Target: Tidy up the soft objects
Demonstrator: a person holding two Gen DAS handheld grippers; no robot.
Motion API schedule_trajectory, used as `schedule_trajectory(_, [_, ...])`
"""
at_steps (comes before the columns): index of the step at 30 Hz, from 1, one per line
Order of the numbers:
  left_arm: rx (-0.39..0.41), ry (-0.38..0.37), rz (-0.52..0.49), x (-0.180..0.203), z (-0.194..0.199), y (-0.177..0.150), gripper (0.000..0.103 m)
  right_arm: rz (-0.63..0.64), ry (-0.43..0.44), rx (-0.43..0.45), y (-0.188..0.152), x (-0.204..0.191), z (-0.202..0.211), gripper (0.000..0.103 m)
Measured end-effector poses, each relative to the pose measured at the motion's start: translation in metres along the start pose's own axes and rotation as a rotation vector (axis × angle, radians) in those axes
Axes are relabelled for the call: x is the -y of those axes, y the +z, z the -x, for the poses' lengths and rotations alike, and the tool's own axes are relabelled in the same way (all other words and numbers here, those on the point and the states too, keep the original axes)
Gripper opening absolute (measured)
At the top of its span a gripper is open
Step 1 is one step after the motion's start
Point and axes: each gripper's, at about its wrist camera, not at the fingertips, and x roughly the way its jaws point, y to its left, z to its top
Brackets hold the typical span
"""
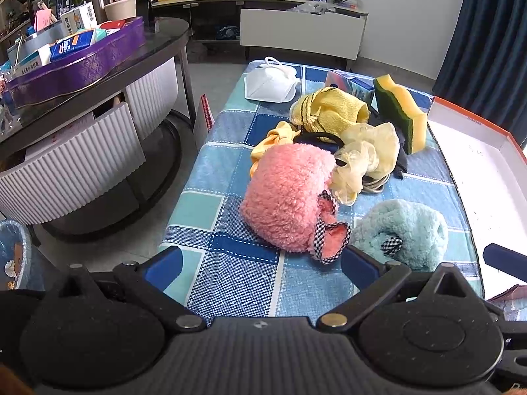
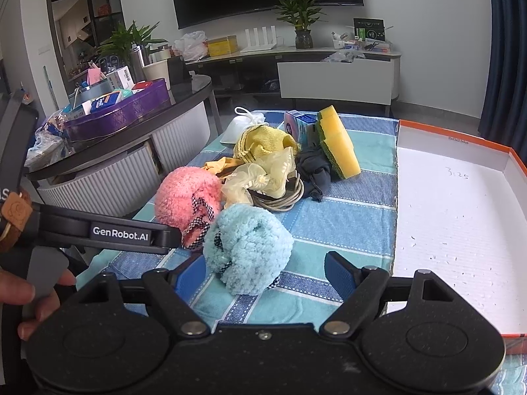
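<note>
A pile of soft things lies on a blue checked tablecloth [image 1: 230,279]. A pink fluffy slipper [image 1: 290,194] [image 2: 184,197] lies near, a light blue fluffy slipper [image 1: 405,230] [image 2: 247,247] beside it. Behind are a pale yellow scrunchie [image 1: 365,154], a yellow cloth [image 1: 332,108], a dark cloth [image 2: 316,171], a yellow-green sponge [image 1: 402,112] [image 2: 339,141] and a white face mask [image 1: 270,85]. My left gripper [image 1: 260,263] is open just short of the pink slipper. My right gripper [image 2: 263,278] is open, its fingers on either side of the blue slipper.
An open white box with orange rim [image 2: 461,214] [image 1: 477,151] sits at the table's right. A small blue carton [image 2: 298,125] stands behind the sponge. A dark round side table [image 1: 98,75] with a purple tray of boxes stands to the left, a bin [image 1: 13,253] below it.
</note>
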Motion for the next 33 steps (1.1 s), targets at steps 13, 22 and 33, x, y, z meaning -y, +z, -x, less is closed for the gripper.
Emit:
schedule_trajectory(13, [-0.004,-0.012,0.008,0.001,-0.003,0.001,0.103,0.007,0.010,-0.015,0.002,0.002,-0.007,0.093])
schedule_trajectory(22, [-0.014,-0.020,0.007,0.002,-0.008,0.005,0.103,0.011,0.015,-0.021,0.003,0.002,-0.011,0.093])
schedule_trajectory(33, [-0.016,-0.066,-0.007,0.003,-0.026,0.018,0.103,0.028,0.032,-0.048,0.005,-0.001,-0.028,0.093])
